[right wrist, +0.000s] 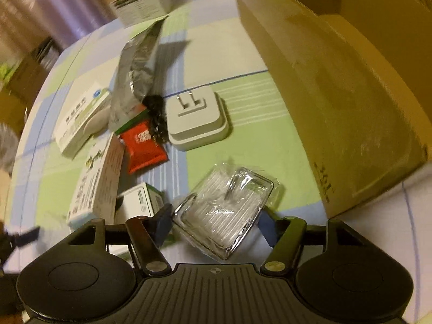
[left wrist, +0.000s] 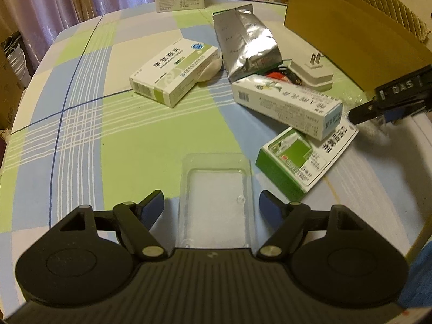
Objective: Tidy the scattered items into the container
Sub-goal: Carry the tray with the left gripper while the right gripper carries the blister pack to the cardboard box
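Clear plastic case (right wrist: pixel 224 213) (film-wrapped, ribbed) between R gripper (right wrist: pixel 216 222) pads.

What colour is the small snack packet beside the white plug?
Red, with white lettering: the snack packet shows best in the right wrist view, left of the plug.

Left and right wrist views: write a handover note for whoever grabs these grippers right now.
Left gripper: open, fingers either side of the clear tray, not pressing it.
Right gripper: around the wrapped clear case; grip unclear.
On the tablecloth: medicine boxes, foil bag, charger, red packet.
Cardboard box: inside hidden, so nothing confirmed done.
Left: move every item into the box.
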The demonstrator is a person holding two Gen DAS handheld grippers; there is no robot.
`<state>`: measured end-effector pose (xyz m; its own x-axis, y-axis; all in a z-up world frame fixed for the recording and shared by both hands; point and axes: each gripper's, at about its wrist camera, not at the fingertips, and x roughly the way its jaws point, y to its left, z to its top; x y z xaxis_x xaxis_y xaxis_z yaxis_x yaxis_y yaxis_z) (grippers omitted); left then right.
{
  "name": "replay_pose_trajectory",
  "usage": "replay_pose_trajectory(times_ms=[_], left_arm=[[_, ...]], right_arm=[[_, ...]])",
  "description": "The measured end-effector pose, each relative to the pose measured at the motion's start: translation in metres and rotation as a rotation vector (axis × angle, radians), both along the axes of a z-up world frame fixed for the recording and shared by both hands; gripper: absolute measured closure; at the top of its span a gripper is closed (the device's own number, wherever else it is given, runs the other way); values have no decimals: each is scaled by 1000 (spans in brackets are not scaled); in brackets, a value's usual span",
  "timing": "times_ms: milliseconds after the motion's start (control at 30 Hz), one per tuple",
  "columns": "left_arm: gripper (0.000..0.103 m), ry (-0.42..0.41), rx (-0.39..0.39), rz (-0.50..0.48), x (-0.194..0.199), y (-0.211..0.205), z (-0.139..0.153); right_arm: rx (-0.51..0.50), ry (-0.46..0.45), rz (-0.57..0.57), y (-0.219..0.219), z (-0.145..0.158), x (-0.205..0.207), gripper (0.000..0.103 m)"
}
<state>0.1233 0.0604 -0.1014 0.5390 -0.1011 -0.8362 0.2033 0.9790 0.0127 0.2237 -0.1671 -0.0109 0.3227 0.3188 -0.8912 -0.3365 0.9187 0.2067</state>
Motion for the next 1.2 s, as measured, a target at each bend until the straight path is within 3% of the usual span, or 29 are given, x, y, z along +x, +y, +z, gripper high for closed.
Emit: replay_pose_trajectory(times_ms=[233, 333, 400, 433, 567, 600, 667, 1200], left_arm=[[29, 25, 23, -27, -2, 0, -5], [32, 27, 13, -20, 0, 0, -6], [49, 24, 8, -18, 1, -1, -4], [51, 23, 7, -18, 2, -2, -3], [51, 30, 10, -13, 3, -6, -1], [52, 31, 2, 50, 2, -5, 0], [52, 31, -2, 82, -1, -5, 2], [52, -24, 1, 105, -28, -16, 55]], right_arm=[[-116, -68, 279, 12, 15, -21, 40], [-117, -85, 298, 7, 15, -23, 40], [-92, -83, 302, 2, 14, -24, 40], [-85, -80, 301, 0, 14, -25, 40], [-65, -76, 311, -6, 17, -28, 40], [-62, -79, 314, -6, 18, -30, 40], [-59, -95, 318, -7, 22, -33, 40], [20, -173, 313, -18, 64, -65, 40]])
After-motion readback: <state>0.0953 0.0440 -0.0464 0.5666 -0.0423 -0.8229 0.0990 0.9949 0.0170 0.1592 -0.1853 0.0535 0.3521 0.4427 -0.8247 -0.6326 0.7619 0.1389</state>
